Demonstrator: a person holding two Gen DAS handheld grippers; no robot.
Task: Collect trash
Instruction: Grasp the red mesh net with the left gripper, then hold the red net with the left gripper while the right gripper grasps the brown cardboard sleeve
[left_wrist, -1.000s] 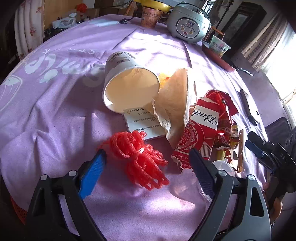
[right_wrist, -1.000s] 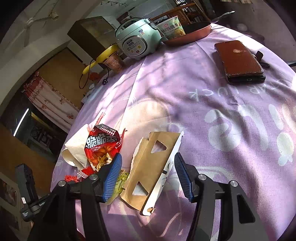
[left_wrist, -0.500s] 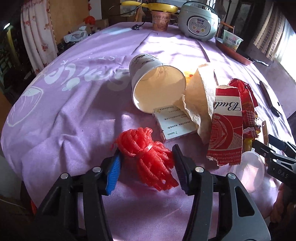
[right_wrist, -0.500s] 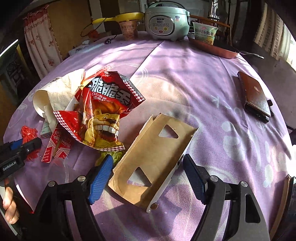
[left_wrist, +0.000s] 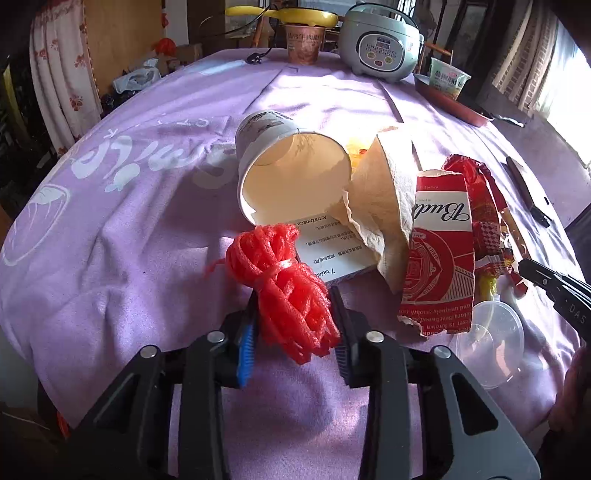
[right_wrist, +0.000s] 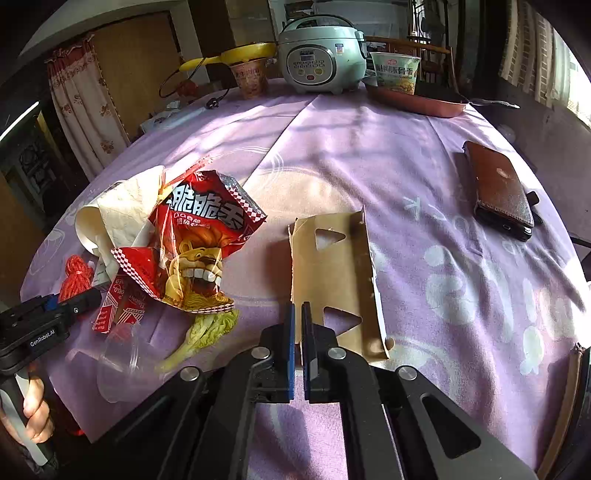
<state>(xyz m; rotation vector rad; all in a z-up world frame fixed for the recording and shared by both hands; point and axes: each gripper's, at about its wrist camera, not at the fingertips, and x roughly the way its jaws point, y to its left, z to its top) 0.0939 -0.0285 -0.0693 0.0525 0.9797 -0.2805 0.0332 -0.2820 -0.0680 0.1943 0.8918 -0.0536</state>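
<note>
The left gripper (left_wrist: 293, 325) is clamped on the red foam-mesh bundle (left_wrist: 284, 280) at the near table edge; the right gripper (right_wrist: 298, 332) pinches the flat brown cardboard cutout (right_wrist: 332, 273) by its near edge. Both items appear light; the mesh compresses, the cardboard flexes.

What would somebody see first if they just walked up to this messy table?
Probably the bright red foam net, squeezed between the fingers of the left gripper at the near edge of the purple tablecloth. Next, the red snack bag with a cartoon lion, lying left of the brown cardboard piece, whose near edge the right gripper pinches.
</note>
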